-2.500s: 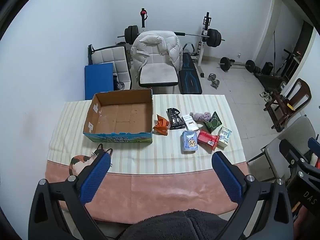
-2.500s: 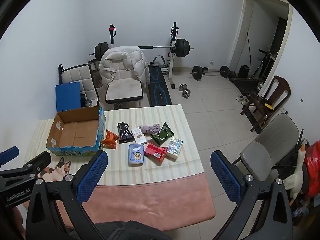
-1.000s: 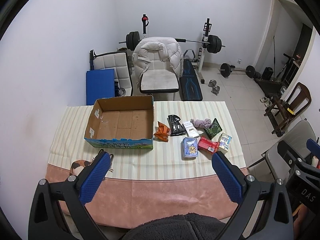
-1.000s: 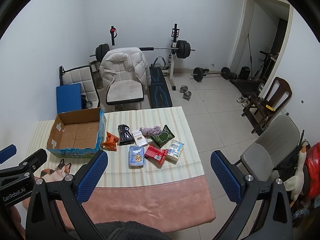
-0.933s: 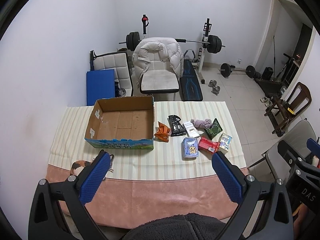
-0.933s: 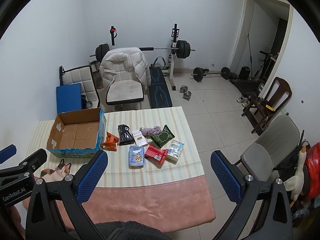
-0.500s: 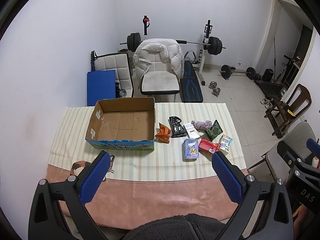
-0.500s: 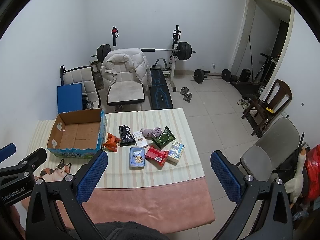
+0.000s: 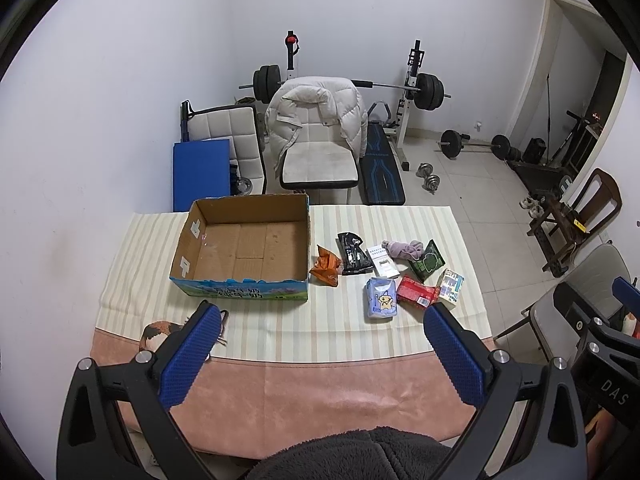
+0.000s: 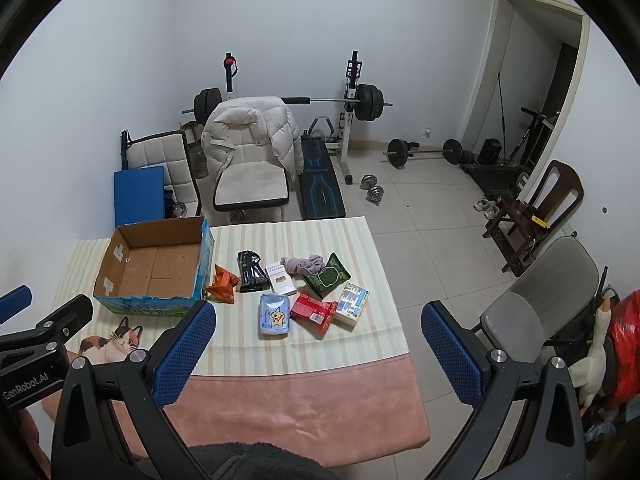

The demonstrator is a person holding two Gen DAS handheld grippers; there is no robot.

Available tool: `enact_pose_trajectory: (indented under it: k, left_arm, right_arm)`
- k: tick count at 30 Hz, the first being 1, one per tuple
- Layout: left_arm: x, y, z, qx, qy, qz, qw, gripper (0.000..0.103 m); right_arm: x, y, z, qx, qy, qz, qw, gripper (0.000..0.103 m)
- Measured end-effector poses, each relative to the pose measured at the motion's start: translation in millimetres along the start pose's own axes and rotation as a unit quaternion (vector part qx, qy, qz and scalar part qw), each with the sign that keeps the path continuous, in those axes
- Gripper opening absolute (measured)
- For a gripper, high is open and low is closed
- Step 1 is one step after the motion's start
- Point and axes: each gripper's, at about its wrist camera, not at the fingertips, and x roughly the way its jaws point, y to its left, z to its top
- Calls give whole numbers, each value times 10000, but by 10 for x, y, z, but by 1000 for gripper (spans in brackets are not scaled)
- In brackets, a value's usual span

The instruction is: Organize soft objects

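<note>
An open, empty cardboard box (image 9: 244, 246) (image 10: 154, 266) sits at the table's far left. To its right lie several small items: an orange pouch (image 9: 326, 270), a black pouch (image 9: 353, 254), a white card (image 9: 383, 265), a purple cloth (image 9: 402, 249) (image 10: 302, 264), a green pack (image 9: 428, 262), a blue tissue pack (image 9: 381, 303) (image 10: 274, 315), a red pack (image 9: 418, 298) and a small box (image 9: 451, 284). My left gripper (image 9: 320, 330) and right gripper (image 10: 318, 320) are open, empty, high above the table's near edge.
The table has a striped cloth (image 9: 280, 330) over a pink cover (image 9: 320, 392) with a cat print (image 10: 110, 340). Behind the table stand a chair with a white jacket (image 9: 318, 120), a weight bench and barbells. Chairs (image 10: 540, 300) stand at the right.
Both grippers have risen and drawn back a little, so the table looks smaller and farther. Nothing on the table has moved.
</note>
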Motion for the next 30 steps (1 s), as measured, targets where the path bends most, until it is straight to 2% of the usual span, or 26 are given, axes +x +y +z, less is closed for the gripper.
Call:
enact_pose_trajectory:
  k: [24,30]
  left_arm:
    - [23,-21,-2,37,16,-23,10000,103]
    - [438,-101,111,78,325,-83,9994,103]
  right_arm:
    - [24,50,10,57,33,61,10000,103]
    - [363,-169,26,466,237,252,9983,103]
